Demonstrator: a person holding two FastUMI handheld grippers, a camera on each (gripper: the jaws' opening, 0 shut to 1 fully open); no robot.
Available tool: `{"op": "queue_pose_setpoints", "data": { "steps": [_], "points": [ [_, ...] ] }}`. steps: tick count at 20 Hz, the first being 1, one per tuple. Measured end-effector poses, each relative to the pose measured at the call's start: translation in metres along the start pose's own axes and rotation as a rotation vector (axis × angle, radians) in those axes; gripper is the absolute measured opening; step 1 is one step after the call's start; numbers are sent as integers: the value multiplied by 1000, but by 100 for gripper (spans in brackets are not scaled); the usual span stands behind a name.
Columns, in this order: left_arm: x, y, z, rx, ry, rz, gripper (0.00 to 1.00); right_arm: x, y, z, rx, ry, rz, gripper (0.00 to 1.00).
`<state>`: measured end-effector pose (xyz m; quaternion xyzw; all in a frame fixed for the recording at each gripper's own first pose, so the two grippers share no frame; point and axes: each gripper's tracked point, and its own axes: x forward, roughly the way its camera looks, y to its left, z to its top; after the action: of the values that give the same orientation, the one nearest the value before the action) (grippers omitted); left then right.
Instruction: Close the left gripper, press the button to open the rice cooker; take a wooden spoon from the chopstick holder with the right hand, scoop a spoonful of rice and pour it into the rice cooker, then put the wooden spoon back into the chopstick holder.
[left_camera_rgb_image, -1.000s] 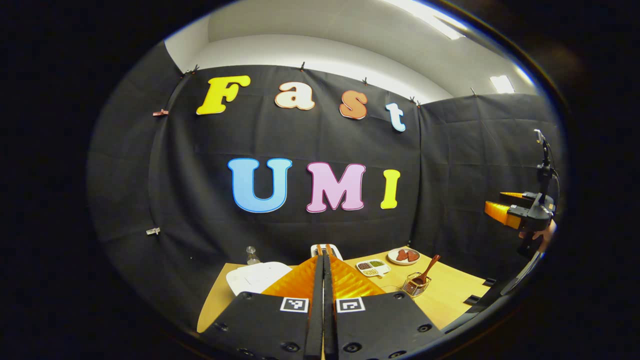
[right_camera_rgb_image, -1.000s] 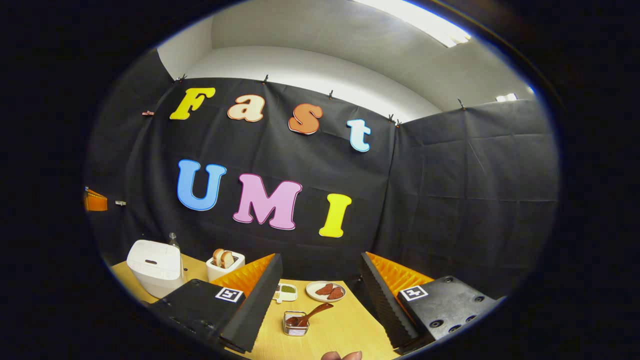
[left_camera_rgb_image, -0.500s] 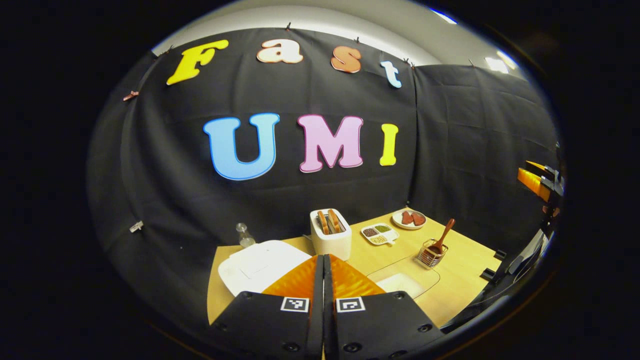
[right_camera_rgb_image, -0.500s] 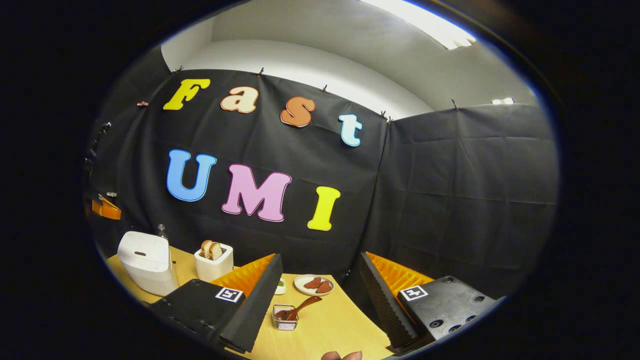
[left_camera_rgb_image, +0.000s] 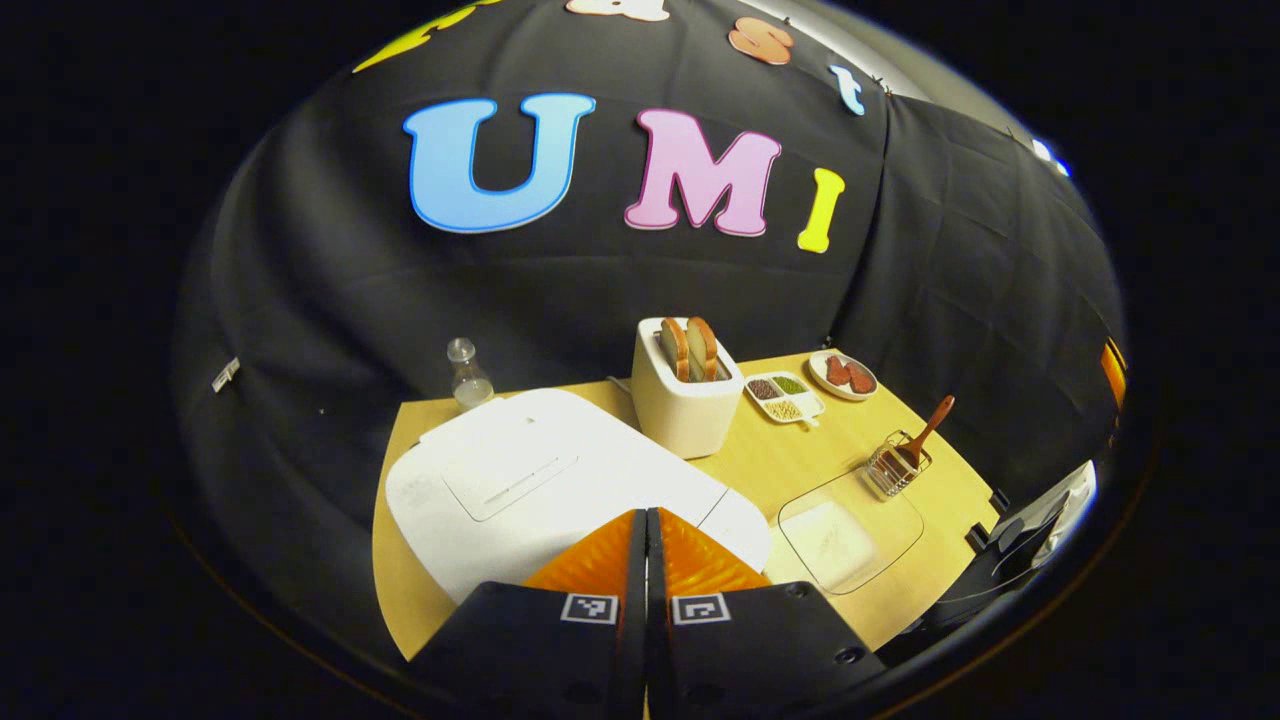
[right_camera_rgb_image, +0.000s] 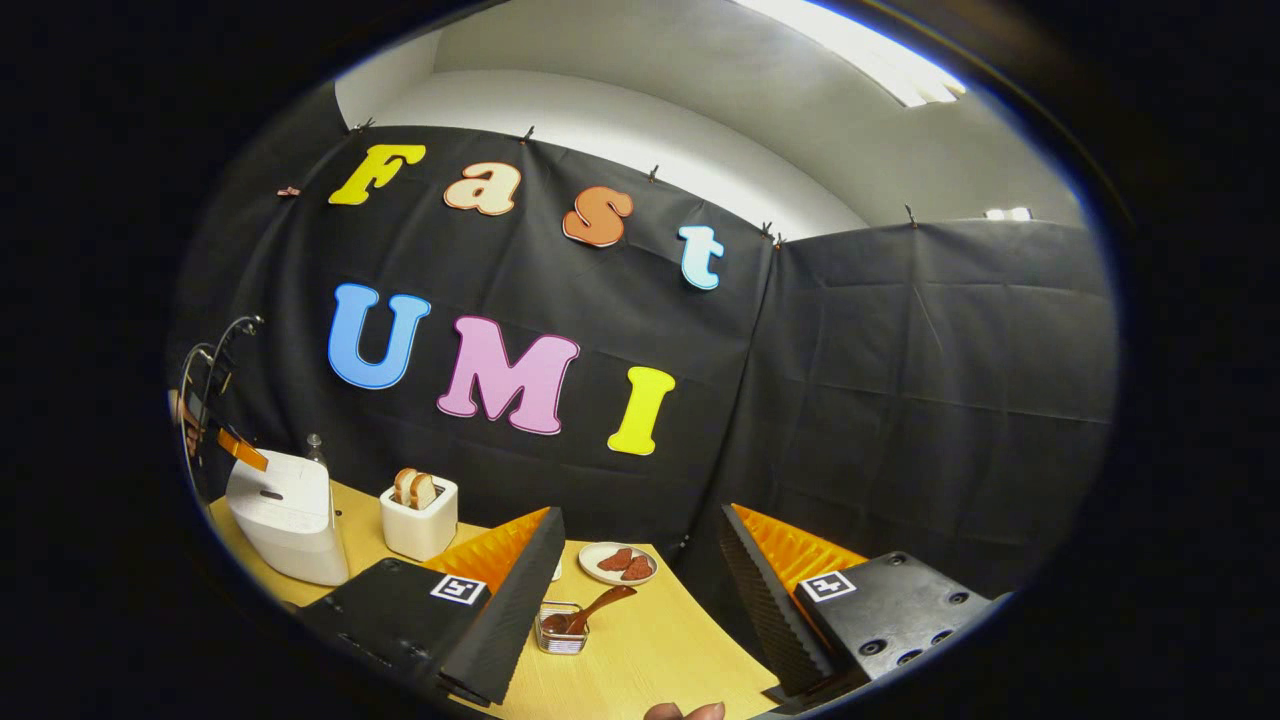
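The white rice cooker sits with its lid down, directly under my left gripper, whose fingers are pressed together with nothing between them. In the right gripper view the left gripper hovers just above the cooker. A wooden spoon leans in the wire chopstick holder to the right. A clear container of rice lies in front of the holder. My right gripper is open and held high, with the holder and spoon below and ahead of it.
On the wooden table stand a white toaster with bread, a divided dish of grains, a plate of red pieces and a small bottle. Black cloth walls close the back and right.
My left gripper has come down and forward over the rice cooker, still shut. The right gripper has stayed open and barely moved.
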<state>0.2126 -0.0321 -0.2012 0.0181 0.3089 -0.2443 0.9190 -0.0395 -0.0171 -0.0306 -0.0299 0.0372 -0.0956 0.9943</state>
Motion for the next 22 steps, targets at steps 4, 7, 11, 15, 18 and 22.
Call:
{"op": "queue_pose_setpoints", "data": {
  "steps": [4, 7, 11, 15, 18, 22],
  "points": [
    [19, 13, -23, -39, 112, 16, 6, -4, -5, -1, -1, 6, -15, 98],
    [25, 14, -28, -50, 123, 24, 6, -7, -6, -8, 4, 25, -20, 98],
    [27, 15, -37, -56, 160, 23, 6, -8, -6, -14, 16, 45, -27, 98],
    [29, 15, -42, -95, 183, 15, 7, -10, 0, -17, 23, 50, -21, 98],
    [26, 14, -32, -86, 141, 16, 7, -13, 3, -17, 8, 51, -10, 98],
    [4, 22, 21, -13, -84, 86, 6, -16, -3, -12, 13, 38, -18, 98]
  ]
}}
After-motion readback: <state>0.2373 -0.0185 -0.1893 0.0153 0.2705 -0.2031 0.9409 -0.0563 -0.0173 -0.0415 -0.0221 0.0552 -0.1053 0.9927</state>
